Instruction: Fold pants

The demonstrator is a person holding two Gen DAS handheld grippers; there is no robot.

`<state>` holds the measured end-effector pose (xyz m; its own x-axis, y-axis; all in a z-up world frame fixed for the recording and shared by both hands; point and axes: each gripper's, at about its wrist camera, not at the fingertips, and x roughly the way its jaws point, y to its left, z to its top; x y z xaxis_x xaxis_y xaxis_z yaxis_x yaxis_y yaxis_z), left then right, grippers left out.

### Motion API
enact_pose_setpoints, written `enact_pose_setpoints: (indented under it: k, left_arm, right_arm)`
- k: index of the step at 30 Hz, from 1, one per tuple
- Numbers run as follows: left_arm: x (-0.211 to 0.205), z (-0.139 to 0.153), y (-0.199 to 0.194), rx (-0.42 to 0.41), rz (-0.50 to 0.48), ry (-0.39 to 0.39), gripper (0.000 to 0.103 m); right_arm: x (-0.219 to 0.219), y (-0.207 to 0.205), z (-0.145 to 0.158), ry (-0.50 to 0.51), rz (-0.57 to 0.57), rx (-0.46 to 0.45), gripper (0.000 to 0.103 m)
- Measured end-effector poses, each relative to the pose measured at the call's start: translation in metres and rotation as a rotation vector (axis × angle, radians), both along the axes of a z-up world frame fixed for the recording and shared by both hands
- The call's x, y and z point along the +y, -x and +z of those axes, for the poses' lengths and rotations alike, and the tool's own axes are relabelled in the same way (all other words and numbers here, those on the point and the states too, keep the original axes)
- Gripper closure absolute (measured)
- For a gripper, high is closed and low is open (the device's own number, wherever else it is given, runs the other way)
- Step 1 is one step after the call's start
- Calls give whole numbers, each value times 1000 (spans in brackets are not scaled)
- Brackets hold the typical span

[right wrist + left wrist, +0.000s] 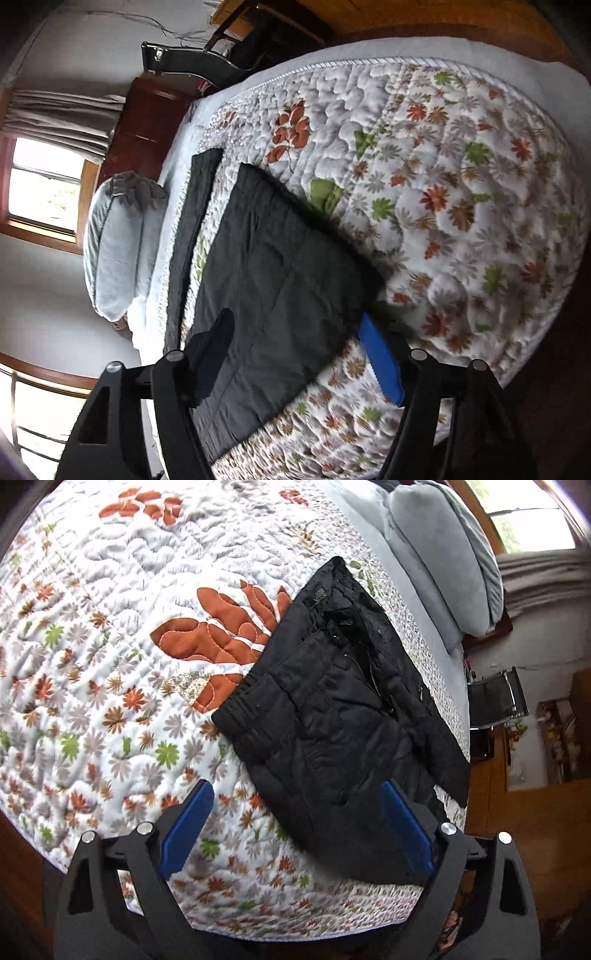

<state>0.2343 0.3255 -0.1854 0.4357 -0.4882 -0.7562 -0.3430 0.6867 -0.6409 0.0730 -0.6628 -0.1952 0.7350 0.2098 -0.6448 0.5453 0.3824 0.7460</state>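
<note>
Bedroom, floral quilt on bed. Black pants lie near bed edge, legs apart, waist unfastened; no fold done yet. Left tool and right tool both spread wide, holding nothing.

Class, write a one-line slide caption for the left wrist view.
Open left gripper hovers above the waist end of black pants spread on a floral quilt, grey pillow beyond.

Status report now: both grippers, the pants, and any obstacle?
Left gripper open, above waist end of black pants. Right gripper open over the legs, nothing held. Pants flat and unfolded on floral quilt. Grey pillow beside, not in the way.
</note>
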Motion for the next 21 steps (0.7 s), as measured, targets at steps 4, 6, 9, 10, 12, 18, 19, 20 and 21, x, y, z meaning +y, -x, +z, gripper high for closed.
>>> enact_pose_setpoints:
  k: [4,6,9,10,12,18,19,20,21]
  left_arm:
    - [-2,-5,-13,-7,12,28,12]
    - [-7,-5,-20,-25,-5,51,13]
    - [-13,-12,-31,5,-15,30,13]
    - [-14,-14,-33,8,-13,31,14]
    - [-13,-16,-36,6,-6,33,18]
    - [-1,-24,-34,63,-12,-23,67]
    - [2,-26,-33,63,-6,-9,69]
    - [4,-28,-33,62,-1,4,69]
    - [6,-30,-32,62,15,23,68]
  right_arm:
    - [1,-7,1,-8,8,-38,34]
    - [-1,-14,1,-1,20,-52,40]
    - [-3,-15,1,-1,20,-65,42]
    - [-3,-13,1,-3,18,-68,42]
    - [-4,-11,-1,-18,16,-68,40]
    - [-2,-5,-6,-101,-41,-100,21]
    - [-1,-5,-5,-97,-31,-98,21]
    - [1,-4,-5,-87,-17,-87,22]
    - [4,-4,-4,-75,-10,-81,22]
